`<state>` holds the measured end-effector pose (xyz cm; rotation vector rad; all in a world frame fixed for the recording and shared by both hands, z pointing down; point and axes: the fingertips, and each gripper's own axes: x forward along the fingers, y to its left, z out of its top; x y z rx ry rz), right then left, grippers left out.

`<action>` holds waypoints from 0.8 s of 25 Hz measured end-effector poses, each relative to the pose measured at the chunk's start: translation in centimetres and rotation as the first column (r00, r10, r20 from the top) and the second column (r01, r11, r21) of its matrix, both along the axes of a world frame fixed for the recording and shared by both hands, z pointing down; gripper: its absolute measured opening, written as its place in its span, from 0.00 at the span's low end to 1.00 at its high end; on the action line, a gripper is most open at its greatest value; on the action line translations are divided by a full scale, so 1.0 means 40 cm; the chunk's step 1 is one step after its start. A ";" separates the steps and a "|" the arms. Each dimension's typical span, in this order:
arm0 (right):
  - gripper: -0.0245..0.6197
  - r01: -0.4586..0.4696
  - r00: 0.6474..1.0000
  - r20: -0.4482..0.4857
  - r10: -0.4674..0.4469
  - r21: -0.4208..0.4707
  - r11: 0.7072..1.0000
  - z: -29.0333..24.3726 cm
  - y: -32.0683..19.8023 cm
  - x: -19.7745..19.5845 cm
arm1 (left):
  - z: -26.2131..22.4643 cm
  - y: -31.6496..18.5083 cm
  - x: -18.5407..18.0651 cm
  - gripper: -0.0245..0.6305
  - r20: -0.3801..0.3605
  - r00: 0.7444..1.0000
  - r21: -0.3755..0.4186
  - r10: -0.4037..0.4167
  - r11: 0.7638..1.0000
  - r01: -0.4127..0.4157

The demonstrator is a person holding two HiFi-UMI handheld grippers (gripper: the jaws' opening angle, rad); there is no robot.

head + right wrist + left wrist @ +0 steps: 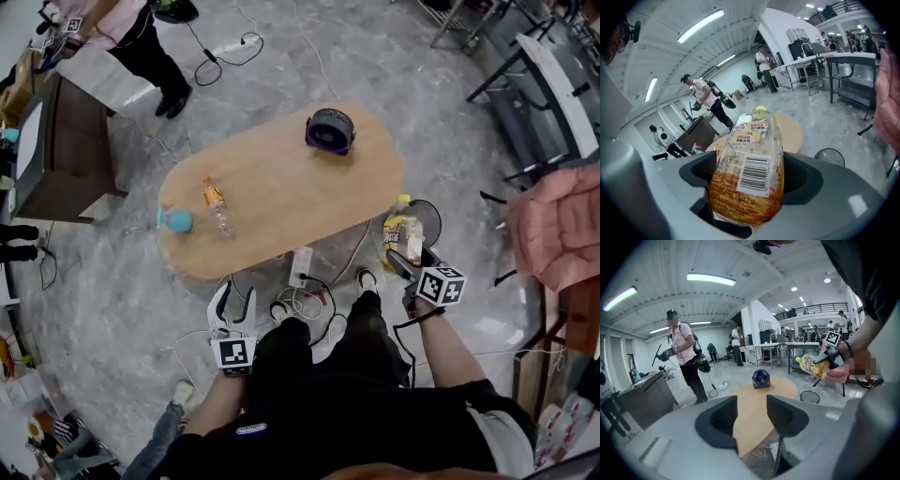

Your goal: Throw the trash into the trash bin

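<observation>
plastic bottle: yellow cap and label, clamped in the right gripper, over the trash bin in the head view
right gripper: jaws set wide, pressing the bottle's sides
left gripper: jaws apart, nothing between them, aimed at the table
trash bin: dark mesh, on the floor just beside the table's end
wooden table: holds a second bottle, a teal object, a small fan

Oval wooden table ahead of the left gripper: plastic bottle lying flat and teal object at the near end, round fan at the far end.
</observation>
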<state>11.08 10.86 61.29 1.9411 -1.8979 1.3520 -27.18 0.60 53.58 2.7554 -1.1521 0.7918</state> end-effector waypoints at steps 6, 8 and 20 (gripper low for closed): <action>0.74 -0.046 0.998 0.046 0.047 -0.023 0.999 0.041 -0.021 -0.080 | -0.001 -0.023 -0.059 0.34 0.005 1.000 -0.044 0.002 0.999 -0.001; 0.74 -0.070 0.996 0.046 0.071 -0.020 0.997 0.045 -0.020 -0.063 | -0.004 -0.036 -0.043 0.34 -0.009 0.999 -0.030 0.031 0.999 -0.031; 0.74 -0.135 0.991 -0.003 0.136 -0.125 0.983 0.233 0.131 0.316 | 0.018 -0.144 0.479 0.34 -0.007 0.988 -0.052 0.156 0.986 -0.156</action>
